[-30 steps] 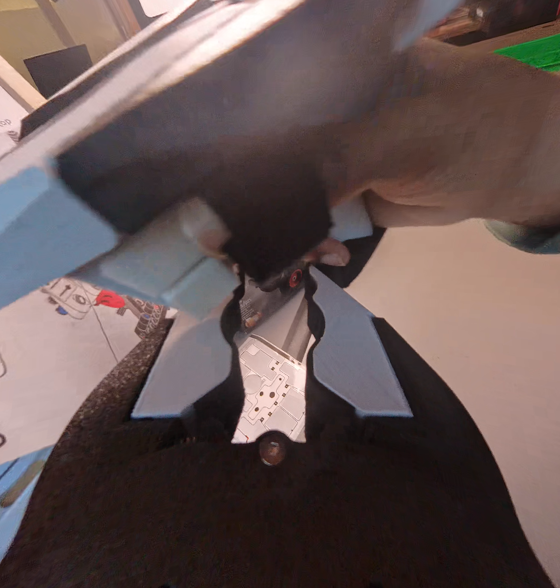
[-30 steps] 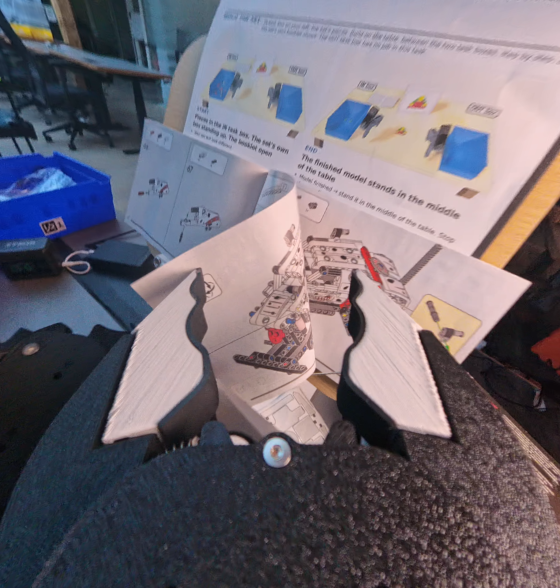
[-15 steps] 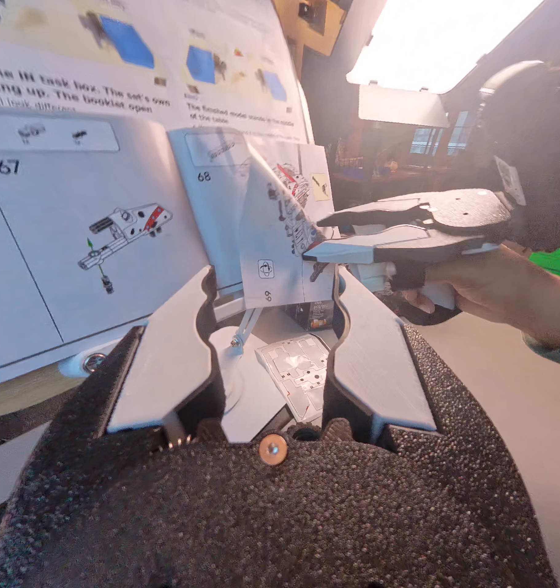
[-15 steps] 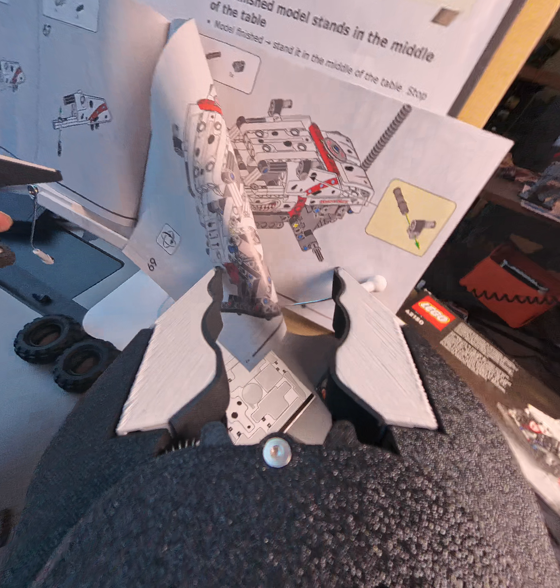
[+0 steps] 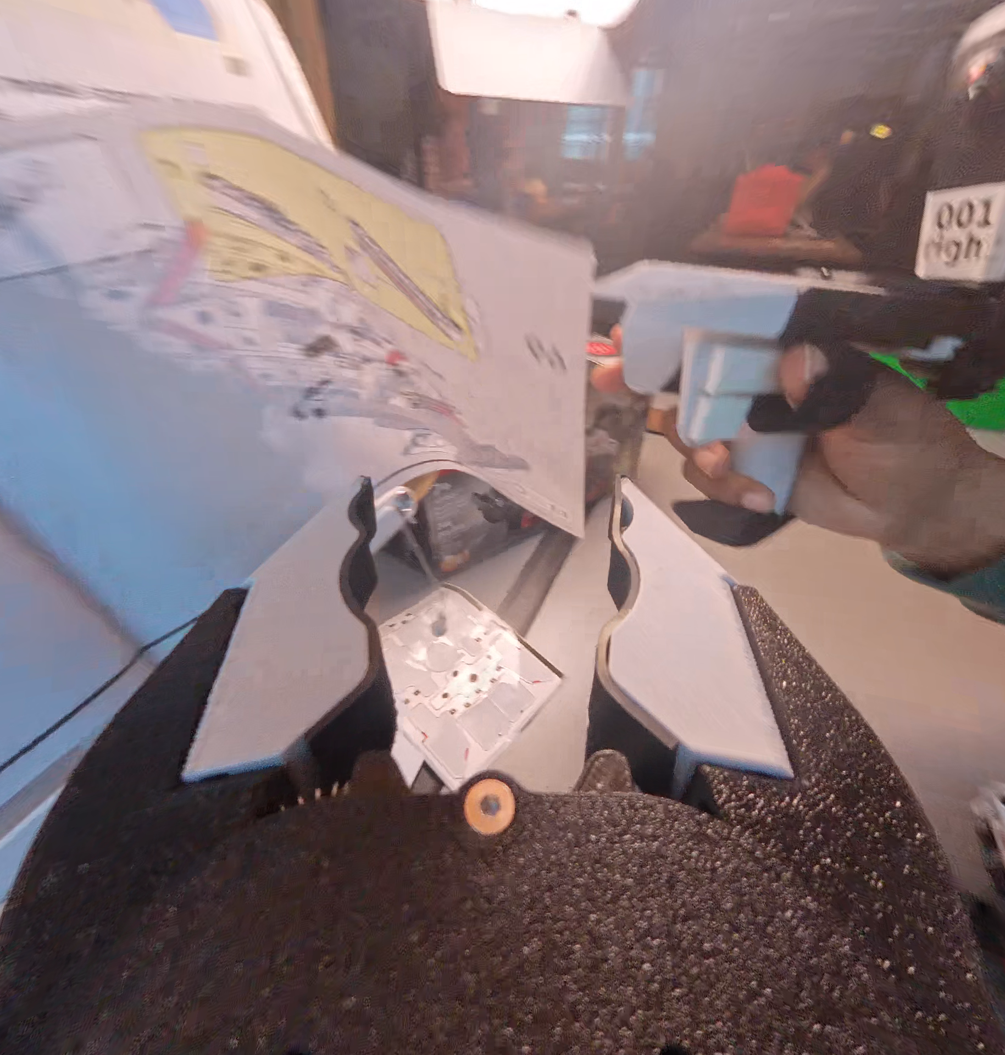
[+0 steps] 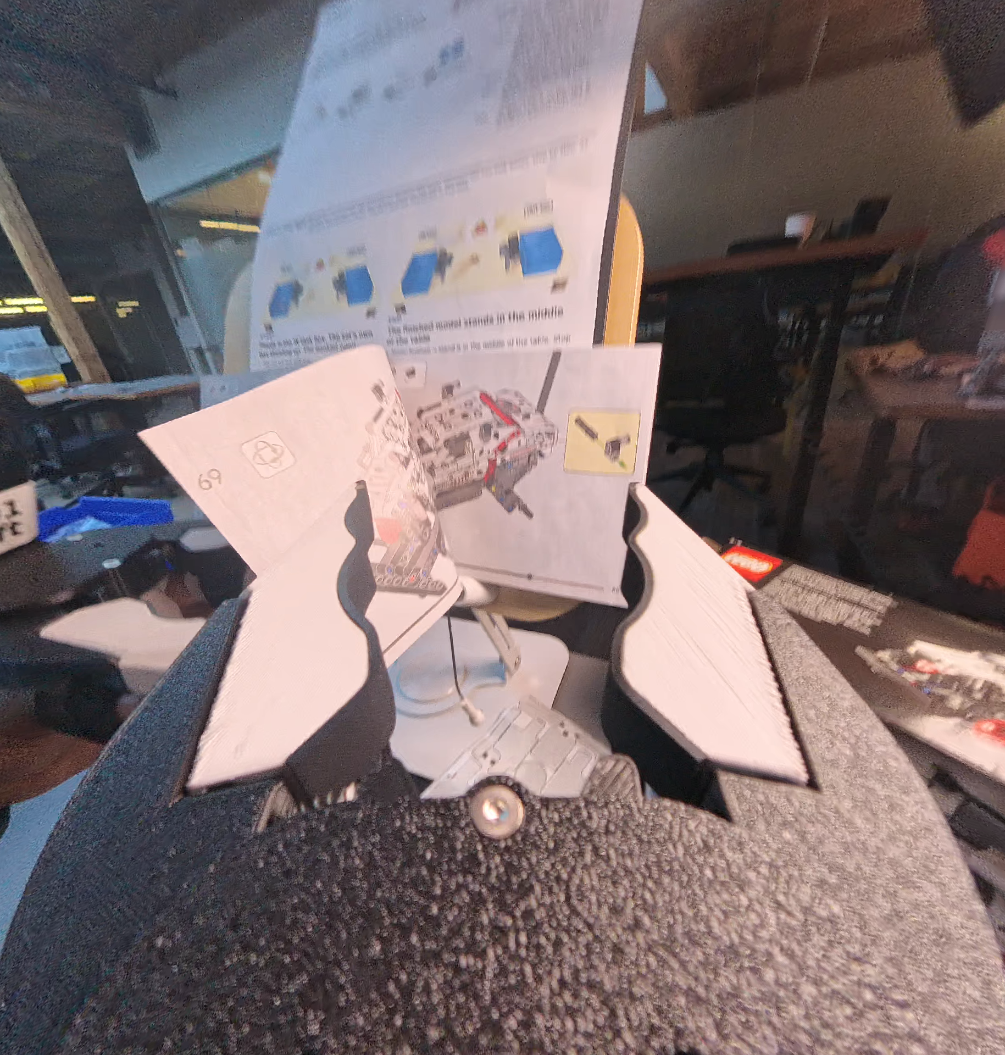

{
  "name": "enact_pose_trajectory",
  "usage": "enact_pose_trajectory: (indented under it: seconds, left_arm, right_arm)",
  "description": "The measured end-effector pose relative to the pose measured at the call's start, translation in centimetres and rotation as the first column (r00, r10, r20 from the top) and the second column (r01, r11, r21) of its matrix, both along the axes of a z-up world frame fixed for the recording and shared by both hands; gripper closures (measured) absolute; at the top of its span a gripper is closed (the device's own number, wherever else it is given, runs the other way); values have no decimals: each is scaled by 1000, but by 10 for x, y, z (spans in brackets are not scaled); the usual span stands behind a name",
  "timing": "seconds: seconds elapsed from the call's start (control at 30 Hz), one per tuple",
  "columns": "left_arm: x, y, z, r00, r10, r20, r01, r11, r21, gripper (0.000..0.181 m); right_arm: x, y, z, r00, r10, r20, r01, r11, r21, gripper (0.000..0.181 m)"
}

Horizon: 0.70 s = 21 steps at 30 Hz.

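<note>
Before propped booklet (image 6: 523, 474) — left gripper (image 5: 491, 514), right gripper (image 6: 494, 508) spread, empty.

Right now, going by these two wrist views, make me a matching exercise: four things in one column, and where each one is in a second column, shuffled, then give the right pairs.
Things
1. curled booklet page
2. yellow inset panel
3. blue bin
4. dark printed box

Places
A. flat on the table, right of the right gripper
B. far left, behind the other gripper
C. standing up off the open booklet, just ahead of the left finger
D. on the flat right-hand page of the booklet

Pairs: 1-C, 2-D, 3-B, 4-A
</note>
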State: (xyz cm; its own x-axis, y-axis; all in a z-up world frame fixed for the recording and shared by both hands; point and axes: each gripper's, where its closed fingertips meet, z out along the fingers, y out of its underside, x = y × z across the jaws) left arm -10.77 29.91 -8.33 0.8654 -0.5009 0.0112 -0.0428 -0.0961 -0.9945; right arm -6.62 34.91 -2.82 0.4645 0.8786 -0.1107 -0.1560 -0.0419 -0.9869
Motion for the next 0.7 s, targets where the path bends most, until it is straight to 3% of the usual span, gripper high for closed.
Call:
enact_pose_trajectory:
  seconds: [0.07,0.13,0.17,0.23,0.33,0.4,0.47,0.5,0.6,0.7]
  left_arm:
    - [27,-9,-14,987,-143,-69,139,989,-60,97]
    - [39,-18,-26,967,-201,-154,190,978,-81,96]
    - [40,-22,-28,964,-205,-167,195,978,-78,98]
    - [35,-27,-29,973,-178,-149,170,983,-65,104]
    - [13,-30,-30,989,-84,-123,80,996,-39,109]
    - [-5,-32,-31,995,-16,-102,13,999,-29,111]
    - [-24,-35,-29,995,54,-78,-55,998,-13,111]
    - [-34,-36,-27,993,93,-69,-93,996,-4,111]
    - [-69,-41,-23,974,225,-34,-225,974,14,112]
    - [-108,-51,-33,921,389,22,-387,920,-62,115]
  right_arm:
    - [10,-14,28,997,-26,-75,35,990,133,103]
    - [9,-38,47,994,16,-108,12,968,252,113]
    - [5,-55,53,992,62,-112,-24,950,313,123]
    - [-5,-94,61,983,158,-88,-102,886,452,165]
    - [-34,-111,49,996,84,43,-94,822,562,181]
    - [-55,-94,31,991,-9,131,-63,842,536,181]
    - [-72,-56,-1,958,-121,260,-6,898,441,181]
    - [-77,-35,-15,939,-168,302,40,921,388,172]
    - [-90,2,-52,901,-144,410,60,976,211,123]
    - [-85,20,-56,893,-196,404,123,972,200,118]
